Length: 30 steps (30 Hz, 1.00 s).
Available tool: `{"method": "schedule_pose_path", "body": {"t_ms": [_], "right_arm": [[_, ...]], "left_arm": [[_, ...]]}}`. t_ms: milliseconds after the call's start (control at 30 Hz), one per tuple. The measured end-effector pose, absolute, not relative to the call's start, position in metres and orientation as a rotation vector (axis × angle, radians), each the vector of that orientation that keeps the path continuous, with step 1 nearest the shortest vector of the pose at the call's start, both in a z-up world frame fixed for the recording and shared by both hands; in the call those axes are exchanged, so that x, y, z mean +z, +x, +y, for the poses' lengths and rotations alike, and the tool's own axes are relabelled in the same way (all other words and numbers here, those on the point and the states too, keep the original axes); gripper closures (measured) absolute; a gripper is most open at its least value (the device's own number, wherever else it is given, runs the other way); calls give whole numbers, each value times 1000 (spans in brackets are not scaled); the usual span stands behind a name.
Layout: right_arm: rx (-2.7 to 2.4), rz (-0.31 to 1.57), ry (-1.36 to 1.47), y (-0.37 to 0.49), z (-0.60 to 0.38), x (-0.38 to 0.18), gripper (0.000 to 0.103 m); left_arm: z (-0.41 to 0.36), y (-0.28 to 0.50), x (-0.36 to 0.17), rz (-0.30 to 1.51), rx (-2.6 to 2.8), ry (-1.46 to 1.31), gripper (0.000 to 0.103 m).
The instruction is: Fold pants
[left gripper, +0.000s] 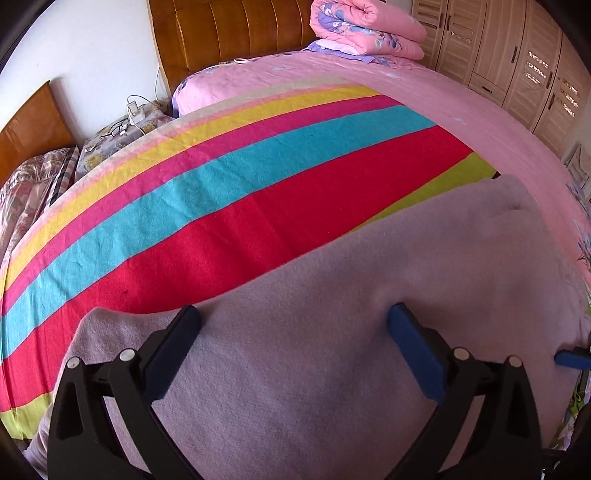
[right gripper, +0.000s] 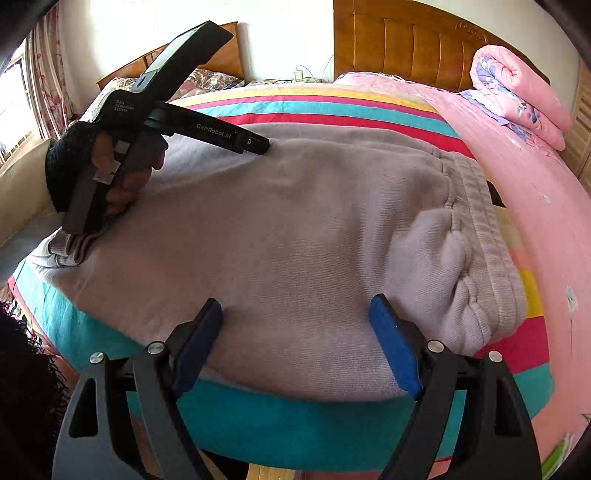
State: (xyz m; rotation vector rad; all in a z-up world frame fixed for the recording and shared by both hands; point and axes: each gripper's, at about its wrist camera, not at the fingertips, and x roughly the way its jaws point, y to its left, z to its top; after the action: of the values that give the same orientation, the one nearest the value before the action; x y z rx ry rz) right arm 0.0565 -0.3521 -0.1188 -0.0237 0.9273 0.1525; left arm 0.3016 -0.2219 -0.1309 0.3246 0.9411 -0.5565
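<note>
Pale lilac sweatpants lie flat on a striped blanket on the bed. My left gripper hovers just over the fabric, open, with nothing pinched. In the right wrist view the pants stretch from a ribbed cuff at the left to the elastic waistband at the right. My right gripper is open above the near edge of the pants, close to the bunched waistband end, its pads off the cloth. A hand holds the left gripper low over the leg end.
The blanket covers a pink sheet. A rolled pink quilt sits by the wooden headboard. Wardrobe doors line the right side. A bedside stand holds glasses and a charger. The bed edge is just below my right gripper.
</note>
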Motion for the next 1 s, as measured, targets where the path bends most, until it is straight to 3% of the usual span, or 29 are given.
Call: {"method": "schedule_pose_path", "body": {"t_ms": [133, 333, 533, 700, 867, 1000], "right_arm": [[182, 983, -11, 61, -357, -107, 24], [84, 837, -62, 98, -372, -74, 20], [34, 961, -115, 132, -387, -112, 16], [49, 1012, -84, 123, -397, -104, 15], [89, 901, -92, 146, -389, -77, 15], [141, 943, -103, 178, -377, -90, 15]], "left_arm": [[-220, 301, -131, 926, -542, 309, 1], [-220, 301, -130, 919, -538, 307, 1], [-220, 302, -130, 919, -540, 306, 1], [-219, 301, -129, 917, -541, 301, 1], [-219, 301, -129, 916, -542, 301, 1], [-219, 301, -129, 916, -542, 301, 1]]}}
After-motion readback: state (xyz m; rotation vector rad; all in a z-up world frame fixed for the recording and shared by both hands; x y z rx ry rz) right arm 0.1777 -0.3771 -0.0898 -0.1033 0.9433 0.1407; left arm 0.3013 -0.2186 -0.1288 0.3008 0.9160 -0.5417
